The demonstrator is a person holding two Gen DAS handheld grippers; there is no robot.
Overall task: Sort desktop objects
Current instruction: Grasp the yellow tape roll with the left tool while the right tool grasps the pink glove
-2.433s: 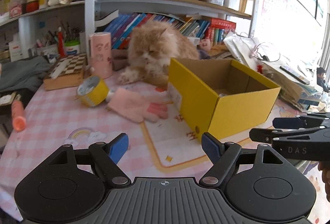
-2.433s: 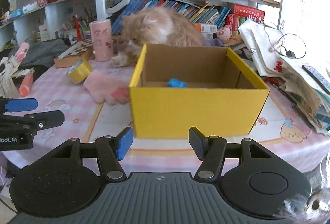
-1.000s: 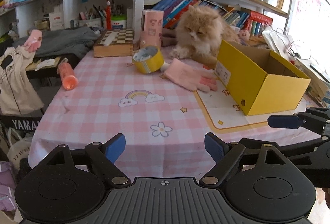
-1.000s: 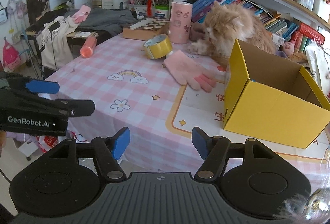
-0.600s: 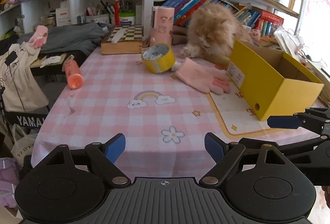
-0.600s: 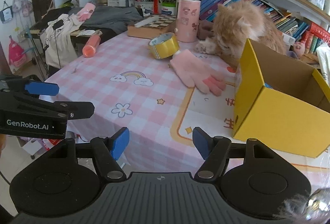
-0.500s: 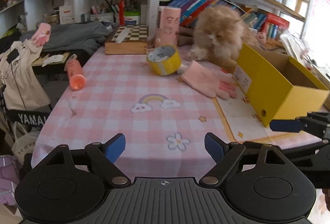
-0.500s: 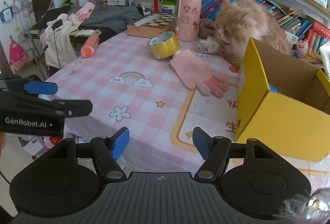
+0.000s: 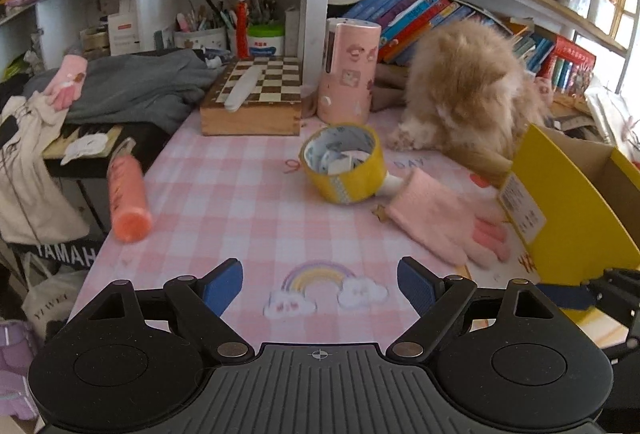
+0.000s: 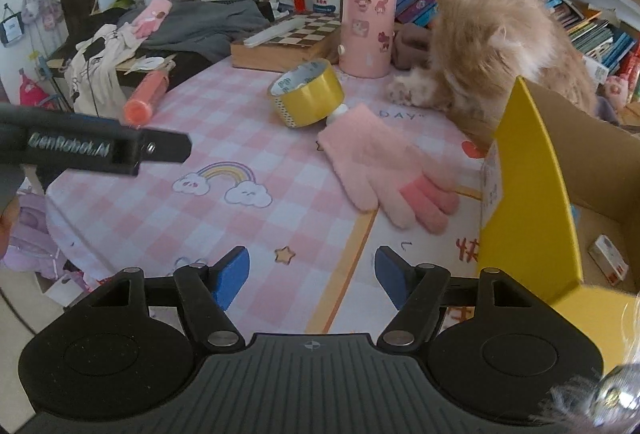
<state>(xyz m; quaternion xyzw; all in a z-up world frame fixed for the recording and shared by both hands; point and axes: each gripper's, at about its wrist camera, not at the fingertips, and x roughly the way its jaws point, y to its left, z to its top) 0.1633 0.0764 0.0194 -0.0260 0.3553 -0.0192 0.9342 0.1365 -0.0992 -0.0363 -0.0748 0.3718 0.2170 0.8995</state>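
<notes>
A pink glove (image 9: 440, 222) (image 10: 384, 170) lies flat on the pink checked tablecloth (image 9: 224, 202), its fingers toward the yellow cardboard box (image 9: 560, 206) (image 10: 532, 194). A yellow tape roll (image 9: 344, 164) (image 10: 306, 96) leans on the glove's cuff. An orange tube (image 9: 126, 198) (image 10: 146, 100) lies at the table's left edge. My left gripper (image 9: 320, 288) is open and empty above the near table. My right gripper (image 10: 312, 276) is open and empty, short of the glove. A small white carton (image 10: 608, 260) lies inside the box.
A fluffy orange cat (image 9: 468, 94) (image 10: 500, 46) sits behind the box. A pink cylinder (image 9: 348, 70) and a wooden chessboard box (image 9: 256, 98) stand at the back. Shelves of books rise behind. Clothes hang off the left side.
Both grippers have moved forward toward the table; the glove, tape and box look larger and nearer. Both stay open. The cat has turned its head down.
</notes>
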